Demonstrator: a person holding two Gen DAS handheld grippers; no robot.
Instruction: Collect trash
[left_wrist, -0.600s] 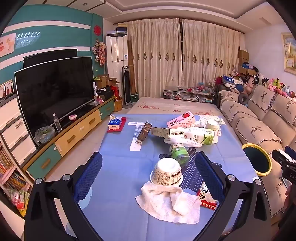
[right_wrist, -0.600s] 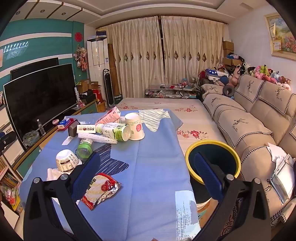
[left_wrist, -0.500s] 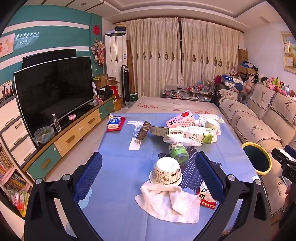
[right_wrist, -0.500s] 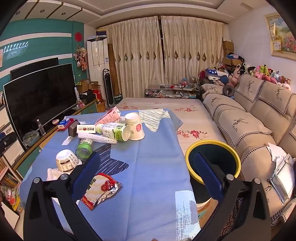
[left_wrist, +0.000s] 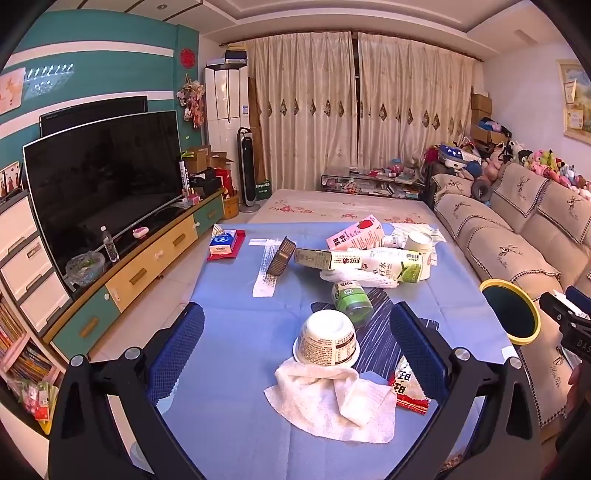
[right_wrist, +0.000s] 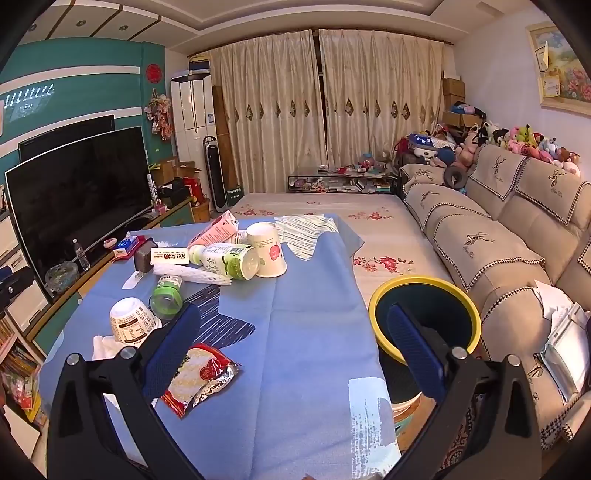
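Observation:
Trash lies on a blue-clothed table. An upturned white paper bowl rests on a white towel, with a green-lidded jar behind it and a red snack wrapper to the right. Further back lie a green-and-white bottle, a pink carton, a paper cup and a long box. A yellow-rimmed bin stands right of the table. My left gripper is open above the bowl and towel. My right gripper is open over the table's right edge, empty.
A large TV on a low cabinet lines the left wall. A beige sofa with plush toys runs along the right. A tissue pack on a red tray and a dark tin sit at the table's far side.

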